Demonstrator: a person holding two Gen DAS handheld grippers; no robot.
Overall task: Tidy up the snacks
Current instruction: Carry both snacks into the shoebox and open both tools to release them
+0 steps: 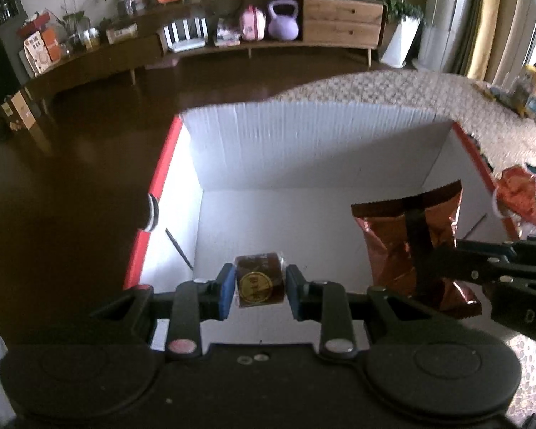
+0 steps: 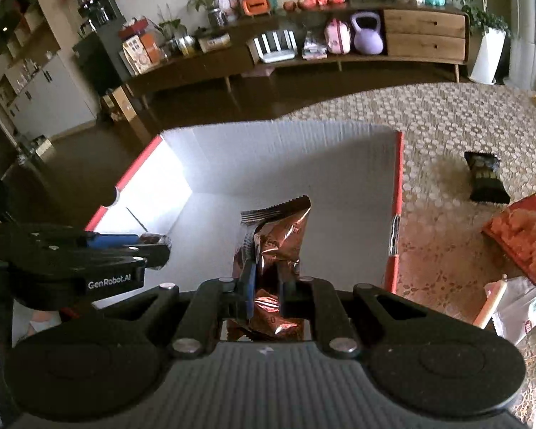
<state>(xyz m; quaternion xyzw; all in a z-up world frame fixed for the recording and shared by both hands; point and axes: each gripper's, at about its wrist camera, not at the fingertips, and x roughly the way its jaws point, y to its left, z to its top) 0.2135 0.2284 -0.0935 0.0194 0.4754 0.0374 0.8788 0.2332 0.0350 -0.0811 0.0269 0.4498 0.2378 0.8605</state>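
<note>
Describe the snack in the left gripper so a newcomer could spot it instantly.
Find the big white box with red edges. Over its floor, the left gripper pinches a small dark-brown wrapped snack bearing a round gold seal, unlike the taller shiny copper bag beside it.

Small brown wrapped cake [image 1: 260,282] and copper foil bag [image 1: 411,239] held above white box [image 1: 303,150]

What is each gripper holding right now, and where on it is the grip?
Left gripper: small brown wrapped snack, pinched across its two sides. Right gripper: copper foil snack bag, clamped on its lower part.
</note>
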